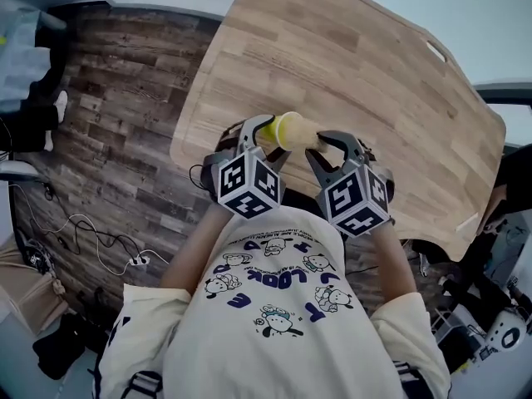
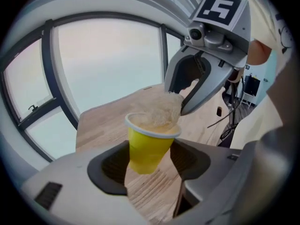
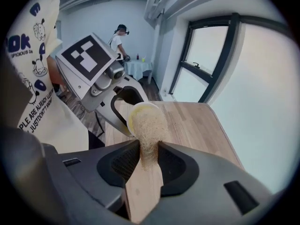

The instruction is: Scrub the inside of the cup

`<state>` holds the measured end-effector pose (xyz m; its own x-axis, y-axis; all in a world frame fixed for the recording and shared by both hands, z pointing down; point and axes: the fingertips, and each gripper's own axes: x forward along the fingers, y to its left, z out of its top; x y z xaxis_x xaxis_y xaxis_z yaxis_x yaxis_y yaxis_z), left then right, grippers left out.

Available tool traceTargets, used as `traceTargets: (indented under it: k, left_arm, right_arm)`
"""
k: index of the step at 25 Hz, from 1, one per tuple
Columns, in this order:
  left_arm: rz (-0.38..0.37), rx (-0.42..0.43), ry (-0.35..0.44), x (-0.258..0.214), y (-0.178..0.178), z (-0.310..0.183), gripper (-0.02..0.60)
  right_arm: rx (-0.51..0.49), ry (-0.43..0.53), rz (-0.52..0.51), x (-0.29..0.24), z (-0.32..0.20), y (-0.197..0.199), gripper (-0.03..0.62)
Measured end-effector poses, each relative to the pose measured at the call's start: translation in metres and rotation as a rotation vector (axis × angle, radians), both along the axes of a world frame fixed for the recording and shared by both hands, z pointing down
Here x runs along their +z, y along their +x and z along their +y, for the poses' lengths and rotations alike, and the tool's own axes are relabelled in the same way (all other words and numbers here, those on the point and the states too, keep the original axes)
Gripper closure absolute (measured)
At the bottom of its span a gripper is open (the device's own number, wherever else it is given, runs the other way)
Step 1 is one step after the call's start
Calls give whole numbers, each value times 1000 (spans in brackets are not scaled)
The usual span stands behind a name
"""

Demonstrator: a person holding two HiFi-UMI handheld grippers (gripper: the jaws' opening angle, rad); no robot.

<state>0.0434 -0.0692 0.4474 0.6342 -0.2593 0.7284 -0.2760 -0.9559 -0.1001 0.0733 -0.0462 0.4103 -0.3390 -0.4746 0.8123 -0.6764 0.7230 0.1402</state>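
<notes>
The scene is viewed from overhead by the head camera, which is aimed steeply down past the person's shirt (image 1: 274,306) onto the left gripper (image 1: 264,131), the right gripper (image 1: 331,146) and the wooden table (image 1: 374,73). Each gripper view is taken from close behind its own jaws: the left is faced across the table toward the windows (image 2: 108,69), the right along the table into the room. The yellow cup (image 1: 291,130) and tabletop are shared by all three views, the fibre scrubber (image 3: 147,125) by both gripper views.
</notes>
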Motion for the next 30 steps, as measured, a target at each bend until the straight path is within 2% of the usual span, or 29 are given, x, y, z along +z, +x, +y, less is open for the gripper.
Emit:
traceTargets:
  k: [6, 9, 19, 21, 26, 30]
  left_arm:
    - [-112, 79, -6, 4, 2, 13, 293]
    - [-142, 106, -65, 9, 6, 23, 296]
    - [-196, 223, -196, 15, 11, 47, 296]
    - [-197, 247, -257, 16, 10, 53, 296]
    - [-183, 304, -487, 21, 5, 70, 296]
    - [-155, 333, -637, 19, 6, 76, 296]
  right_arm:
    - [-149, -26, 169, 11, 8, 0, 473]
    - [-220, -47, 231, 17, 15, 0, 473]
    - [-370, -95, 288, 25, 31, 2, 473]
    - [-406, -93, 315, 27, 35, 1, 473]
    - [-506, -73, 363, 31, 45, -5, 473]
    - [-557, -64, 386, 32, 51, -6, 473]
